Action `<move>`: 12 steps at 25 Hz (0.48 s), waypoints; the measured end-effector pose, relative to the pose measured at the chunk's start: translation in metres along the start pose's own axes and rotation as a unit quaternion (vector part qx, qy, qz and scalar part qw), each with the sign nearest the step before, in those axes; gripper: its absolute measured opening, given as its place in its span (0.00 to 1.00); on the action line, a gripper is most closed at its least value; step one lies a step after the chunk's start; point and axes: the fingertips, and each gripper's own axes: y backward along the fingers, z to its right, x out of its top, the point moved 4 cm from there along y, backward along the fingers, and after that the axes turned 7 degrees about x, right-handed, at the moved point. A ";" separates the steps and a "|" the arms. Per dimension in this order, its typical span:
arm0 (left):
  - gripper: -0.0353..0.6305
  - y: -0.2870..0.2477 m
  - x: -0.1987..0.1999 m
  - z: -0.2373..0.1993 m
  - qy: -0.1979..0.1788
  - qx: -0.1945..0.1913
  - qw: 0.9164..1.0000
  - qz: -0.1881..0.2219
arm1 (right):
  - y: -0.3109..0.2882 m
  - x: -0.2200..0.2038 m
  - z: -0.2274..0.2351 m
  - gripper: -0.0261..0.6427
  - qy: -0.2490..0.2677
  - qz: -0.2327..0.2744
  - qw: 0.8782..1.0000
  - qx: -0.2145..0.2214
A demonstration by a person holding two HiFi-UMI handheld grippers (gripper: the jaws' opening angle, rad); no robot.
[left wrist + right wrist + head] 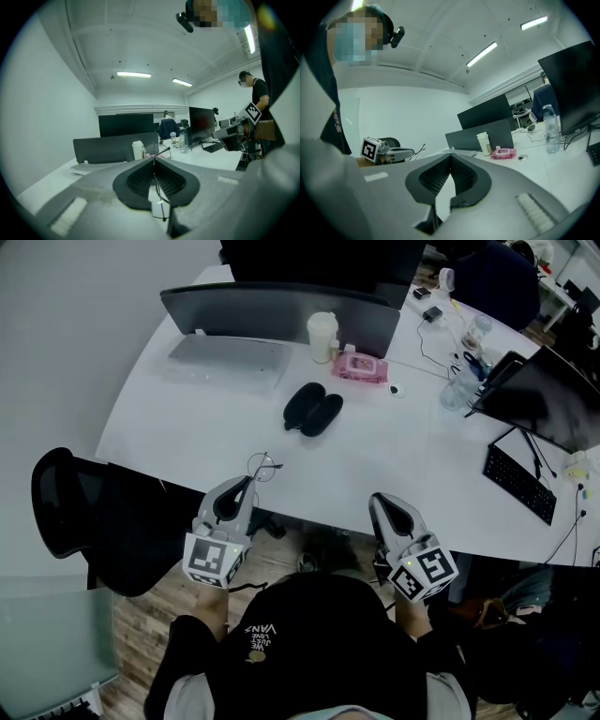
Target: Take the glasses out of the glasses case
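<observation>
Left gripper [247,482] is clamped on the thin wire-frame glasses [264,466]. In the left gripper view, its jaws are pressed together at the tips [153,159], w/ a thin wire of the frame [157,190] running down between the pads and one round lens [151,151] sticking up just past the tips. In the head view the glasses hang over the near edge of the white desk [187,423], at the gripper's tip.

The black oval glasses case [313,410] lies open on the desk, both halves side by side, well apart from the glasses and further back towards the desk's middle. A white cup [322,337] and a pink wipes pack [359,367] sit behind it.

Right gripper [375,499] is off to the right at the desk's near edge, apart from case and glasses. Its own view shows the jaws closed tip to tip [451,154] w/ nothing between them. That view also shows the left gripper [412,151] w/ the glasses' wire [421,149] at its tip.
</observation>
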 end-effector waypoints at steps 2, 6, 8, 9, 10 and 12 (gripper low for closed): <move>0.07 0.002 0.000 0.003 0.005 0.001 1.000 -0.001 | 0.001 -0.001 0.000 0.04 0.001 -0.002 1.000 -0.001; 0.07 0.003 0.001 0.007 0.006 -0.005 1.000 0.001 | 0.002 -0.001 0.001 0.04 0.005 -0.003 1.000 -0.007; 0.07 0.003 0.001 0.009 0.007 -0.007 1.000 0.001 | 0.003 -0.002 0.001 0.04 0.008 -0.005 1.000 -0.009; 0.07 0.003 0.001 0.010 0.007 -0.009 1.000 0.002 | 0.003 -0.003 0.001 0.04 0.010 -0.006 1.000 -0.011; 0.07 0.003 0.002 0.011 0.006 -0.010 1.000 0.004 | 0.004 -0.003 0.001 0.04 0.012 -0.008 1.000 -0.013; 0.07 0.004 0.004 0.012 0.006 -0.011 1.000 0.006 | 0.005 -0.003 0.001 0.04 0.016 -0.010 1.000 -0.015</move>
